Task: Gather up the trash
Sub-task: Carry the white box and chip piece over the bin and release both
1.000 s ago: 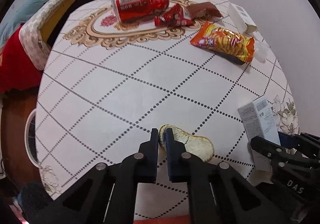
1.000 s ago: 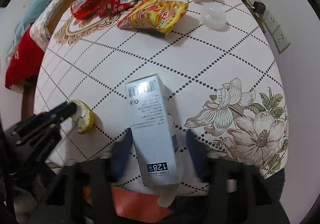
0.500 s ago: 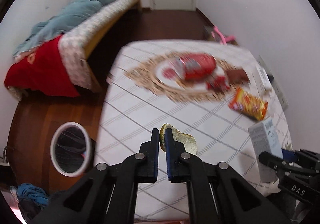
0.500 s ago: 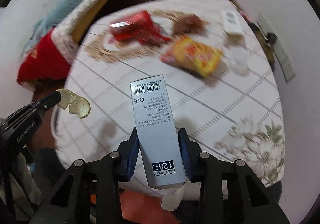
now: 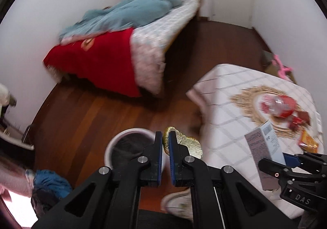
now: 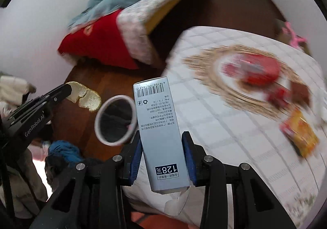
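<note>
My left tongs point(image 5: 165, 140) are pressed together on a bit of yellow peel point(image 5: 185, 142). The peel sticks out from the tips at the bottom middle of the left view, in the air above the wood floor point(image 5: 85, 110). Just left of it, lower down, is a round white bin point(image 5: 130, 148) with a dark bag inside.

My right tongs point(image 6: 162, 152) pinch a tall grey box point(image 6: 158, 124) by its two sides, near its lower end. The box stands up in the middle of the right view, with a bar code at its top. The bin point(image 6: 115, 120) shows just left of the box there, and the left tongs point(image 6: 61, 92) with the peel point(image 6: 85, 96) are at the left edge.

On the right is the table point(image 6: 224, 137) with a white checked cloth. On it, further off, lie a red can point(image 6: 258, 71), some red and brown wrappers point(image 6: 286, 92) and an orange snack bag point(image 6: 300, 133), all blurry.

At the upper left is a bed point(image 5: 147, 30) with a red cloth point(image 5: 96, 65) and a blue blanket point(image 5: 132, 12).
</note>
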`<state>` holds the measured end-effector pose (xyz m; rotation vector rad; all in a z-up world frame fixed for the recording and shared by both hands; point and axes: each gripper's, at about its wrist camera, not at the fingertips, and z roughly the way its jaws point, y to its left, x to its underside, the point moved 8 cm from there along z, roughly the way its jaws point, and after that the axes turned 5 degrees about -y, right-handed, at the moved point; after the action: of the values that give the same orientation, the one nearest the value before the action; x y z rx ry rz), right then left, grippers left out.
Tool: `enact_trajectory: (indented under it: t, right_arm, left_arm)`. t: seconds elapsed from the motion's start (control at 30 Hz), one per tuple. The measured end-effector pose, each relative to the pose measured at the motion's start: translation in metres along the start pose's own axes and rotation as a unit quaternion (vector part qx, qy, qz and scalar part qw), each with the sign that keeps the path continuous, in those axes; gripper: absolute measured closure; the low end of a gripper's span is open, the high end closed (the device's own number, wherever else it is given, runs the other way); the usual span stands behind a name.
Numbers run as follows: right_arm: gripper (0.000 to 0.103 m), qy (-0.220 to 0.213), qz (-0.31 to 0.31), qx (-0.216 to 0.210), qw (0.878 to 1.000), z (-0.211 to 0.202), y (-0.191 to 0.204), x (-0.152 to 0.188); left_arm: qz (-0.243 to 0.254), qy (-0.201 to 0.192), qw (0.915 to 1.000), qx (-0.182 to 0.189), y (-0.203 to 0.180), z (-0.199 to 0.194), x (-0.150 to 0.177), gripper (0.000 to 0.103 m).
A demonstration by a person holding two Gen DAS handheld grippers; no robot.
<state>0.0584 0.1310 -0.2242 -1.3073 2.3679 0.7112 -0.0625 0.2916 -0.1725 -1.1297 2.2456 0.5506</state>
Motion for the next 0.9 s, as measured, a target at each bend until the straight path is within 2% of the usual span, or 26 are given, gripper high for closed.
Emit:
enact_trajectory:
  t: [0.13, 0.23, 0.37, 0.47, 0.57, 0.77, 0.8, 0.83, 0.87, 0.9]
  right_arm:
    - [0.063, 0.045, -0.022, -0.036, 0.998, 0.063, 0.061, -0.014]
    - [0.063, 0.086, -0.046, -0.045, 0.994, 0.116, 0.102, -0.017]
    - [0.063, 0.151, -0.086, -0.038, 0.984, 0.191, 0.146, -0.011]
    - [0.063, 0.194, -0.104, -0.026, 0.975, 0.24, 0.162, -0.007]
    - [0.063, 0.237, -0.114, -0.011, 0.965, 0.287, 0.171, -0.002]
    - [0.061, 0.287, -0.112, 0.011, 0.951, 0.355, 0.177, 0.003]
    - [0.06, 0.292, -0.114, 0.017, 0.95, 0.361, 0.177, 0.005]
    - [0.051, 0.295, -0.12, 0.024, 0.948, 0.368, 0.177, 0.006]
    - [0.04, 0.293, -0.123, 0.028, 0.948, 0.373, 0.176, 0.005]
    - [0.036, 0.286, -0.129, 0.035, 0.949, 0.376, 0.175, 0.001]
  left_arm:
    - [-0.021, 0.042, 0.9983, -0.033, 0.065, 0.04, 0.014, 0.099]
    - [-0.059, 0.101, 0.9927, -0.032, 0.109, 0.083, 0.037, 0.099]
    - [-0.087, 0.165, 0.982, -0.028, 0.145, 0.132, 0.067, 0.099]
    - [-0.123, 0.211, 0.9696, -0.01, 0.162, 0.164, 0.09, 0.098]
    - [-0.151, 0.239, 0.9592, 0.002, 0.172, 0.187, 0.104, 0.096]
    - [-0.18, 0.268, 0.9462, -0.01, 0.187, 0.208, 0.121, 0.094]
    - [-0.184, 0.267, 0.9457, -0.012, 0.19, 0.21, 0.122, 0.087]
    - [-0.186, 0.267, 0.9454, -0.017, 0.193, 0.211, 0.123, 0.077]
    - [-0.189, 0.266, 0.9451, -0.021, 0.195, 0.212, 0.124, 0.041]
    - [-0.194, 0.262, 0.9451, -0.024, 0.198, 0.212, 0.124, 0.006]
